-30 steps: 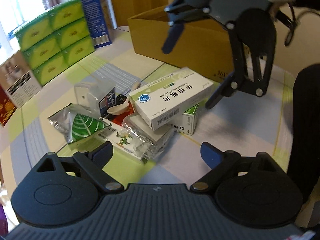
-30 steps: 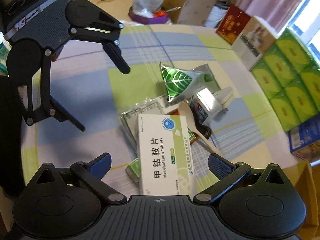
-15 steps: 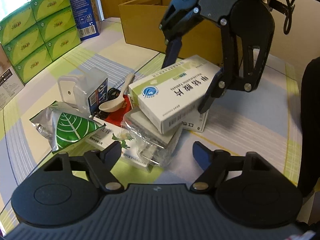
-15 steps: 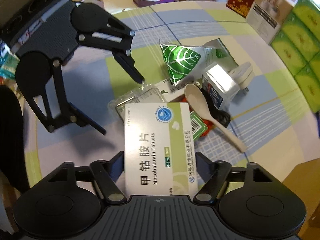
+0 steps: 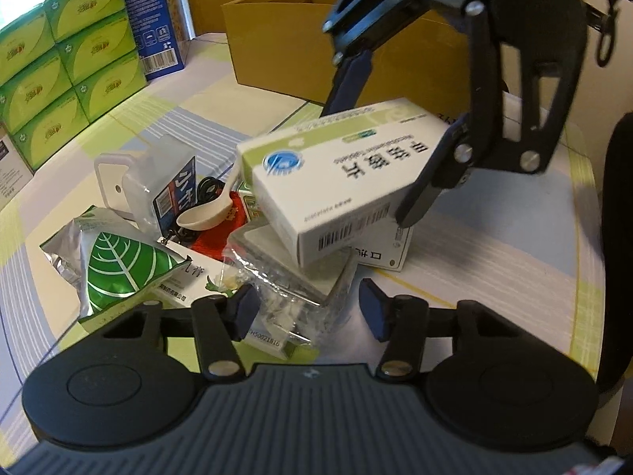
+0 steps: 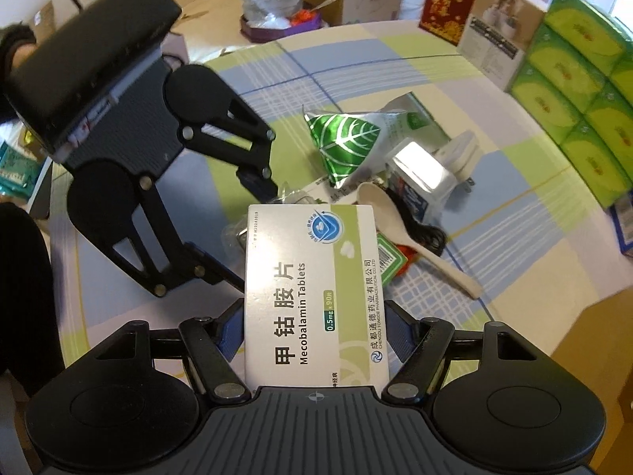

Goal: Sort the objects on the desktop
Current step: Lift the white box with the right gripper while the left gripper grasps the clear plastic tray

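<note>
A white and green medicine box is clamped between my right gripper's pads, one on each long side. In the left wrist view the same medicine box tilts above the pile, with the right gripper shut on its far end. My left gripper is open, low over the table, its fingers on either side of a clear plastic packet. In the right wrist view the left gripper sits just left of the box.
The pile holds a foil pouch with a green leaf, a white spoon, a clear plug case and a small box. A cardboard box stands behind, with green tissue boxes stacked far left.
My right gripper came down over the medicine box and shut on it, tilting it up. My left gripper moved forward to the clear packet and its fingers narrowed.
</note>
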The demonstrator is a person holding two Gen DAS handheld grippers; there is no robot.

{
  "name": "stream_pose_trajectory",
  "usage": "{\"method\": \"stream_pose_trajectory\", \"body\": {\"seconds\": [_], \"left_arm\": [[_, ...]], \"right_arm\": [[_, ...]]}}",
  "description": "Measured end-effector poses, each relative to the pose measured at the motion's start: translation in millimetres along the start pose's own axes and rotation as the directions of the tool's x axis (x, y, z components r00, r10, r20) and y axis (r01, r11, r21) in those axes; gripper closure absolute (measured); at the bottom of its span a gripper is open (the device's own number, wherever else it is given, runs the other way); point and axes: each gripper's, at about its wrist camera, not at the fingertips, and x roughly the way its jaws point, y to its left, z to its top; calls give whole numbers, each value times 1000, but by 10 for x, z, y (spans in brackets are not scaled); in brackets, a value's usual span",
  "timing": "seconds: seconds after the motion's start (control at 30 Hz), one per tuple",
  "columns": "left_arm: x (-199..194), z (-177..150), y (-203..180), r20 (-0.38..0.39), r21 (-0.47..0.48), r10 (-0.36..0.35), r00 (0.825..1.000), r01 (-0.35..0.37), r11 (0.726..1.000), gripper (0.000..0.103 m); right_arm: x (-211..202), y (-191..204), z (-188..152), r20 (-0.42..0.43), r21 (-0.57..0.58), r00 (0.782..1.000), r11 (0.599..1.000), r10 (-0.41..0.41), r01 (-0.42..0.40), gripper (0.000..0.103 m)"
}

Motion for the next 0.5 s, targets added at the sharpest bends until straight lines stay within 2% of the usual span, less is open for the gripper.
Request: {"method": "stream_pose_trajectory", "body": {"seconds": [0.03, 0.23, 0.5], "left_arm": [[12, 0, -1, -1, -4, 5, 1000, -5, 1000, 65], [-30, -12, -51, 7, -62, 28, 1000, -27, 998, 74], [-224, -5, -224, -13, -136, 96, 995, -97, 986, 76]], "right_arm": [[-26, 4, -13, 7, 14, 1000, 1000, -8, 8, 35], [-172, 64, -107, 17, 72, 997, 995, -73, 71, 35], [-507, 167, -264, 61, 189, 988, 974, -141, 127, 35]]}}
